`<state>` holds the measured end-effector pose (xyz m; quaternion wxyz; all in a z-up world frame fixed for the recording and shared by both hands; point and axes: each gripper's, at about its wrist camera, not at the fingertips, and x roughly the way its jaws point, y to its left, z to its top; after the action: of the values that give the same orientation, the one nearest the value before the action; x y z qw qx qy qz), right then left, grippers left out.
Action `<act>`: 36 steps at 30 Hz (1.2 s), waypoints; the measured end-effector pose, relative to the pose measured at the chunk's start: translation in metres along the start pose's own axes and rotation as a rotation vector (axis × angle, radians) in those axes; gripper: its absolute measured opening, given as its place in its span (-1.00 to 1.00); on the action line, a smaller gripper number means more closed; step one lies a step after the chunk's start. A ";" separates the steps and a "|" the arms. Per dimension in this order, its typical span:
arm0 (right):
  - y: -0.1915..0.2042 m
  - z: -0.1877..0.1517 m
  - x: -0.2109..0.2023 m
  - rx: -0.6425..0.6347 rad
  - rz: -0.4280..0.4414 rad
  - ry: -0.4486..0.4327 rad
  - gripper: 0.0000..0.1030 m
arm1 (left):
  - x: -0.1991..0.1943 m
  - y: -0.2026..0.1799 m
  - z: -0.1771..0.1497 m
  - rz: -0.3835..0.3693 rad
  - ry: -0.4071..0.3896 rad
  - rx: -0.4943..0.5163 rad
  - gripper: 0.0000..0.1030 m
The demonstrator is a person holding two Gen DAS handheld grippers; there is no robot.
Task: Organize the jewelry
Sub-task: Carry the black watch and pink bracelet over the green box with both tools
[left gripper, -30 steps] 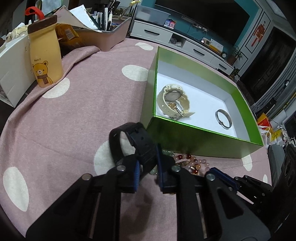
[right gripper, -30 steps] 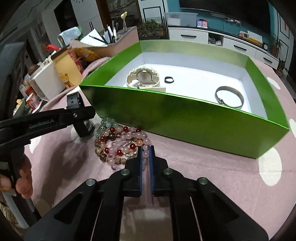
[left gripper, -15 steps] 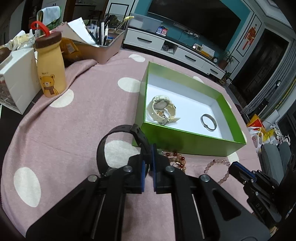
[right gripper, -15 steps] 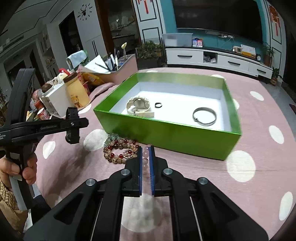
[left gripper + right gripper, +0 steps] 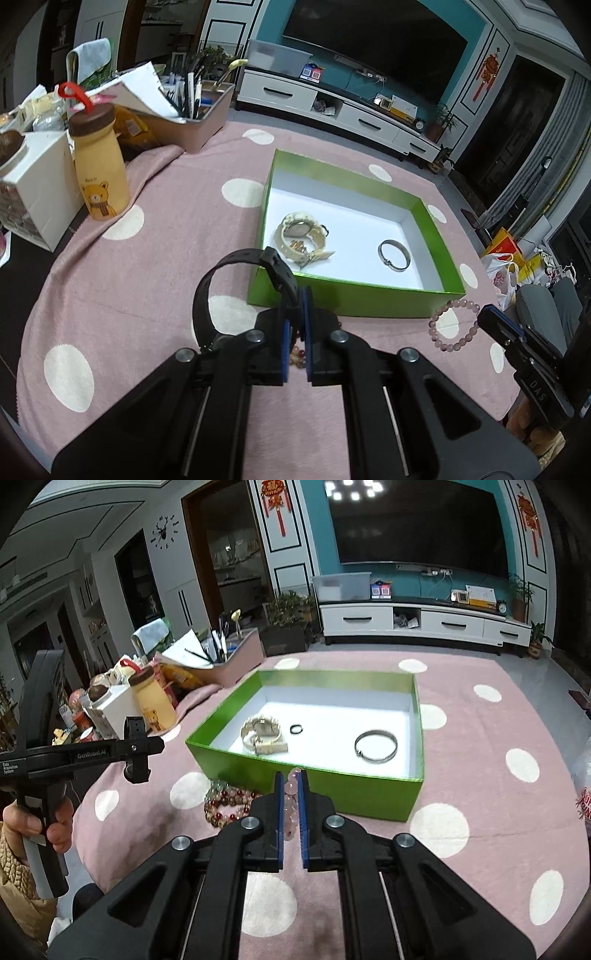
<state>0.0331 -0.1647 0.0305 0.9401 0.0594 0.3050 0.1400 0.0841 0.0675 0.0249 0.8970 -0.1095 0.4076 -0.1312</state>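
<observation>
The left gripper has its jaws squeezed tight on the strap of a black watch. The watch is lifted off the worktop, and its band loops out toward 10 o'clock from the jaws. The green box sits just past it, at about 1 o'clock.

The right gripper has its jaws nearly shut on a pink bead bracelet. In the left view the bracelet hangs as a ring from the tip of that gripper, up in the air near the box's front right corner.

Inside the box there is a cream watch at 9 o'clock, a small black ring next to it, and a silver bangle at 3 o'clock. A pile of red and brown beads lies on the worktop by the box's front wall.

I think both things now need to go over the front wall and into the box. Some things could go wrong:

- The bracelet is held by only a few round beads, so it could slip out if the hand shakes.
- The hanging loop could catch on the box wall and push the light box.
- The black watch could land on the cream watch if it is let go too near 9 o'clock.
- The two grippers could bump each other over the box.
</observation>
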 end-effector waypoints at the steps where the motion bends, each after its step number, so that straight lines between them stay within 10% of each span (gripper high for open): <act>1: 0.000 0.002 -0.001 -0.002 -0.002 -0.006 -0.88 | -0.001 -0.002 0.002 0.001 -0.003 0.005 -0.90; 36: -0.045 0.080 0.041 0.043 -0.014 -0.116 -0.88 | 0.062 -0.073 0.076 0.008 0.017 0.114 -0.90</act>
<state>0.1222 -0.1976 0.0633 0.9557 0.0855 0.2534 0.1230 0.1709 -0.0147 0.0526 0.8988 -0.0553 0.4077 -0.1515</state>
